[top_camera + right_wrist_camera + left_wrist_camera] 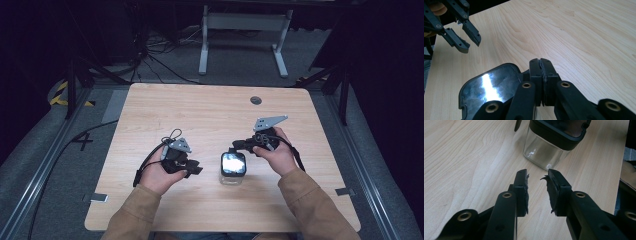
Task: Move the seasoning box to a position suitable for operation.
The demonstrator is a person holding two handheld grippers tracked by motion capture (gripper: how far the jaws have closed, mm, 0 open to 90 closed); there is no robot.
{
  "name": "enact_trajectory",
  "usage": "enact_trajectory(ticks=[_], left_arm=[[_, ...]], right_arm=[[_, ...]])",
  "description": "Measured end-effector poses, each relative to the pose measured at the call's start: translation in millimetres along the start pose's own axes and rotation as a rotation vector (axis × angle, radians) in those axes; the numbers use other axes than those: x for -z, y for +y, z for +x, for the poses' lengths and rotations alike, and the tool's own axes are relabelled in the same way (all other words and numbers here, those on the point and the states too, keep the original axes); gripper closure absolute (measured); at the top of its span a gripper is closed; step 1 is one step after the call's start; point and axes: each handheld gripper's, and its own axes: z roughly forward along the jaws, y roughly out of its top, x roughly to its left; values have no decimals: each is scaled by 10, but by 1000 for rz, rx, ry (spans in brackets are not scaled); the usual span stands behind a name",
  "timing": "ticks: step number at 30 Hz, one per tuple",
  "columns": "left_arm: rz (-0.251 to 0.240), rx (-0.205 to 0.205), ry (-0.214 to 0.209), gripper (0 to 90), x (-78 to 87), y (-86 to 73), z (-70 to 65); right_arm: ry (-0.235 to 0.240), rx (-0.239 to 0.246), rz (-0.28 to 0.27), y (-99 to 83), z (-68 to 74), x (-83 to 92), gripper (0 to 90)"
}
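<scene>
We see a clear glass jar point(233, 171) with a black-rimmed, glossy lid standing near the front middle of the wooden counter point(210, 115); its contents we cannot make out. Our left tool point(537, 178) sits just beside it, jaws narrowly parted and empty. Our right tool point(540, 65) is pressed closed at the lid's edge.

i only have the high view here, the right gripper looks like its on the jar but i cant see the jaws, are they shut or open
Observer: The right gripper has its jaws pressed together, pad against pad, above the lid's edge.
Operator: and the left one
Observer: The left gripper is open, with table showing in the gap.
Operator: is it touching the jar
Observer: No. The jar stands ahead of its tips, with bare table between.
</scene>
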Motion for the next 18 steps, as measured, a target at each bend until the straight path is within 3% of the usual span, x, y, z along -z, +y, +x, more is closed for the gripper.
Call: enact_trajectory(ticks=[18], left_arm=[[8, -6, -4, 700, -2, 9, -20]], right_arm=[[14, 3, 13, 12, -30, 2, 900]])
